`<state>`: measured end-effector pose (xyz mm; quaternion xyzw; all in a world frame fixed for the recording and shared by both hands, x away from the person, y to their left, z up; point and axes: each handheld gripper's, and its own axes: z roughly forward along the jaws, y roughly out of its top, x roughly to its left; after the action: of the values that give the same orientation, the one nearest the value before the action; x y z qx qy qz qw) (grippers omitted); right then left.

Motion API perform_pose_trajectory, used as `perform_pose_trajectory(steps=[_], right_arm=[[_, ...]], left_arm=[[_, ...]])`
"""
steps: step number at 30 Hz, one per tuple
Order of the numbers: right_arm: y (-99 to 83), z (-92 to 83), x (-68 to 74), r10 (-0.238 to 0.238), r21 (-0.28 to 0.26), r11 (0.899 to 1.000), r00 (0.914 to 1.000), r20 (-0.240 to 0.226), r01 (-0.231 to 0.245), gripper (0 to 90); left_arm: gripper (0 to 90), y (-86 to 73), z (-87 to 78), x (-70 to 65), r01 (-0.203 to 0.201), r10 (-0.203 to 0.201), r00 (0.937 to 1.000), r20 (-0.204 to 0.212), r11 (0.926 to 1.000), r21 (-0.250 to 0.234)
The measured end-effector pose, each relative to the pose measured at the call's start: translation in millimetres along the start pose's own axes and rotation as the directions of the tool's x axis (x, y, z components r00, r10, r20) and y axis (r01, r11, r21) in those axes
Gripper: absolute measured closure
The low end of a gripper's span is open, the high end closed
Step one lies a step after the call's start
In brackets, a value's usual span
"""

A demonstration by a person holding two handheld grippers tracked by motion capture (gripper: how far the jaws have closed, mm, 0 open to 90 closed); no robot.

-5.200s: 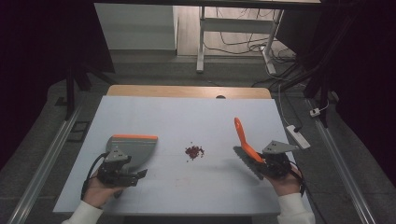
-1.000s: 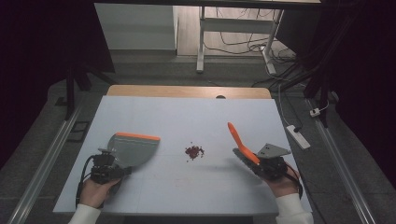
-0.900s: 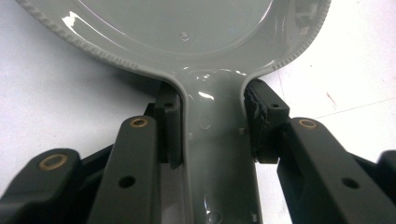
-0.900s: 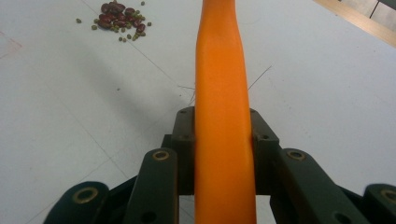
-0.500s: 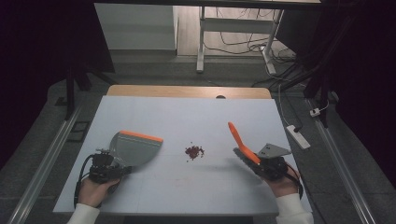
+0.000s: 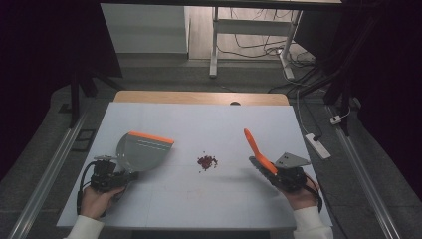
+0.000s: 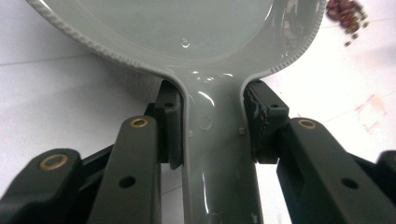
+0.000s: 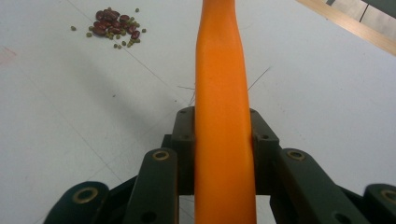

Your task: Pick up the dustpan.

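1. We begin at the left gripper [image 6: 105,175]. In the left gripper view its jaws are closed on the neck of the grey dustpan [image 7: 187,37]; both pads press the handle from the two sides.

2. In the high view the dustpan [image 6: 142,151] reaches from these jaws toward the far right. Its orange lip points to the middle of the desk [image 6: 199,214], and the lip is lifted a little, as we judge from the shadow under it.

3. The right gripper [image 6: 287,177] has its jaws closed on the orange brush handle [image 8: 220,93]. The handle runs straight forward between them in the right gripper view.

4. In the high view the brush [image 6: 259,149] goes up from the jaws toward the far left. Its dark bristle part lies just in front of the gripper, low over the desk.

5. The small pile of red beans [image 6: 206,162] lies on the desk between the two tools, with some tiny green grains around it in the right gripper view [image 8: 112,27].

6. The pile is to the right of the dustpan lip and to the left of the brush, and apart from both.

7. We judge that the brush is slightly nearer to it. A sweep should go from right to left, along the line from brush to lip, and the lip must first come down to the desk beside the pile.
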<state>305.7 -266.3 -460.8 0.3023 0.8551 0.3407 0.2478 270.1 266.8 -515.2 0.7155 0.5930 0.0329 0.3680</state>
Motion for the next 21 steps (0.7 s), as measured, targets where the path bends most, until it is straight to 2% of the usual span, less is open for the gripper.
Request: perform_pose_trajectory(steps=[7,12,18,21], right_arm=[[0.6,1.6,0.4,0.000,-0.002,1.000,1.0000,0.007,0.000,70.2],[0.3,-0.6,0.0,0.006,-0.009,1.000,0.9999,0.014,-0.006,70.2],[-0.1,-1.5,-0.6,0.007,-0.015,1.000,0.9999,0.015,-0.007,70.2],[-0.4,-1.7,-0.8,0.007,-0.015,1.000,0.9998,0.017,-0.007,70.2]], left_arm=[[62.3,1.4,-1.5,4.8,-0.037,0.037,0.9985,0.040,0.9993,-0.006],[62.3,1.7,-4.9,2.2,-0.065,0.067,0.9969,0.042,0.9973,-0.033],[62.3,1.4,-8.7,3.2,-0.097,0.102,0.9920,0.075,0.9927,-0.071],[62.3,1.2,-10.4,3.6,-0.122,0.130,0.9874,0.090,0.9889,-0.084]])
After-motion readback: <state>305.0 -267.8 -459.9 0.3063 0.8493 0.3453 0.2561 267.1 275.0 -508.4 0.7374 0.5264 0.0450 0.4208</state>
